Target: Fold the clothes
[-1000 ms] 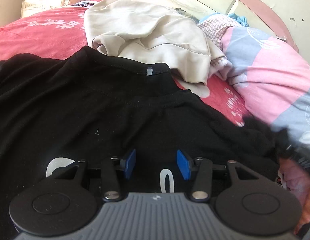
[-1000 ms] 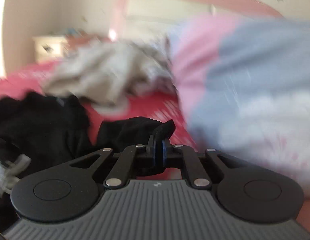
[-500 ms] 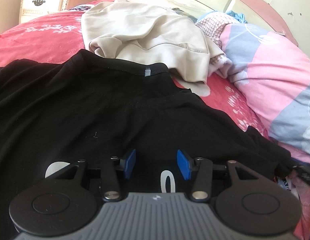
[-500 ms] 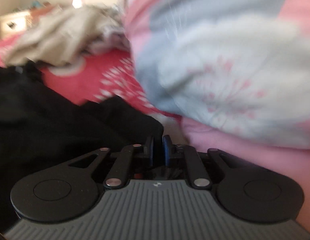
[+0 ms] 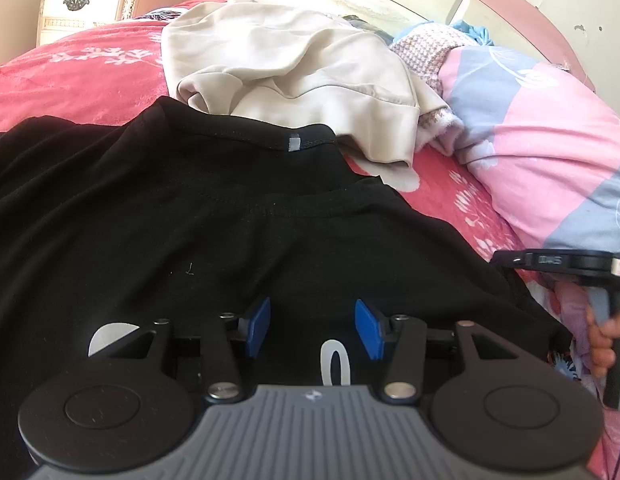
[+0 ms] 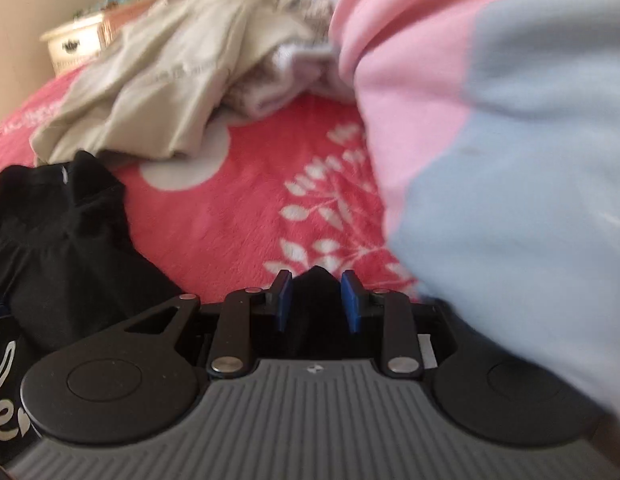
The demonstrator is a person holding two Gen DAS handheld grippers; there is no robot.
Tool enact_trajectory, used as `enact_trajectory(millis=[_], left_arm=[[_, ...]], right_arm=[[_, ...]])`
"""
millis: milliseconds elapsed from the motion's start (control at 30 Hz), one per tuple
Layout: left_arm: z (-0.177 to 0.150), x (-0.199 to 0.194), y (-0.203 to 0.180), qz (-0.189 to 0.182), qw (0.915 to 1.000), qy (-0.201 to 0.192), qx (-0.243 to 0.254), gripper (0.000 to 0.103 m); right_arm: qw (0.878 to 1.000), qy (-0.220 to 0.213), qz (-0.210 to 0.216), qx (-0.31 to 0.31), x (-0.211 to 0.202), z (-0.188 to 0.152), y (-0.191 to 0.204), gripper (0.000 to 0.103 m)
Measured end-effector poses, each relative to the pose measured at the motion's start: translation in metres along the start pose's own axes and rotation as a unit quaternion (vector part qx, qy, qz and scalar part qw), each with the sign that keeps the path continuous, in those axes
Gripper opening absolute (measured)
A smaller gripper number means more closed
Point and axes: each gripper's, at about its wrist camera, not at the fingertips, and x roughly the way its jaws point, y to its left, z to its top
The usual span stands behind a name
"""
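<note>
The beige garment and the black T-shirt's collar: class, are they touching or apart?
Touching. In the left wrist view the beige garment lies over the collar edge of the black T-shirt, with no red blanket showing between them.

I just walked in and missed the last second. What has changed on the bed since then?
The right tool carried the black shirt's sleeve outward toward the pink quilt, laying it flat, and its jaws are now opening with black cloth still between them. The left tool stayed open and still over the shirt; the beige garment did not move.

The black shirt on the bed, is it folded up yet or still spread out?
Mostly spread out. The black shirt lies wide and flat over the red blanket, collar showing, with only its right sleeve edge bunched up.
</note>
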Motion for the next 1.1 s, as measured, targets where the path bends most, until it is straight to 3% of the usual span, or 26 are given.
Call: enact_trajectory(millis=[100, 167, 200, 233, 300, 400, 500, 567, 733, 867, 933, 967, 1033, 1100], left_arm=[[0.001, 0.000, 0.000, 0.000, 1.0000, 0.000, -0.001, 0.049], [0.000, 0.000, 0.000, -0.001, 1.0000, -0.001, 0.000, 0.049], [0.000, 0.000, 0.000, 0.000, 1.0000, -0.002, 0.002, 0.049], [-0.001, 0.000, 0.000, -0.001, 1.0000, -0.003, 0.003, 0.049], [-0.001, -0.001, 0.000, -0.001, 1.0000, -0.003, 0.004, 0.049], [-0.001, -0.001, 0.001, -0.002, 1.0000, -0.003, 0.003, 0.049], [-0.001, 0.000, 0.000, 0.001, 1.0000, -0.003, 0.007, 0.049], [-0.001, -0.001, -0.001, 0.003, 1.0000, -0.003, 0.008, 0.049], [-0.001, -0.001, -0.001, 0.003, 1.0000, -0.003, 0.008, 0.049], [-0.001, -0.001, -0.002, 0.006, 0.9999, -0.002, 0.011, 0.049], [-0.001, -0.001, -0.002, 0.007, 0.9999, -0.001, 0.012, 0.049], [-0.001, -0.001, -0.003, 0.008, 0.9999, -0.001, 0.012, 0.049], [-0.001, -0.002, -0.003, 0.009, 0.9998, -0.001, 0.015, 0.049], [-0.002, -0.002, -0.003, 0.009, 0.9998, -0.001, 0.017, 0.049]], right_arm=[[1.000, 0.020, 0.005, 0.001, 0.012, 0.005, -0.001, 0.027], [1.000, 0.025, 0.009, -0.003, 0.012, 0.005, 0.000, 0.017], [1.000, 0.024, 0.009, -0.013, 0.010, 0.005, 0.003, 0.006], [0.999, 0.017, 0.002, -0.032, 0.007, 0.003, 0.009, 0.004], [0.997, -0.014, -0.024, -0.078, -0.002, -0.001, 0.022, 0.003], [0.983, -0.082, -0.072, -0.147, -0.015, -0.002, 0.043, 0.003], [0.967, -0.140, -0.112, -0.179, -0.016, 0.008, 0.054, 0.003], [0.960, -0.156, -0.136, -0.190, -0.007, 0.014, 0.056, 0.003], [0.952, -0.137, -0.200, -0.187, 0.030, 0.022, 0.044, 0.003], [0.932, -0.110, -0.263, -0.223, 0.050, 0.011, 0.036, 0.002], [0.926, -0.108, -0.272, -0.237, 0.053, 0.008, 0.037, 0.003], [0.933, -0.122, -0.250, -0.230, 0.043, 0.007, 0.038, 0.006], [0.939, -0.165, -0.215, -0.214, 0.016, 0.003, 0.041, 0.021], [0.937, -0.217, -0.186, -0.201, -0.018, -0.002, 0.043, 0.033]])
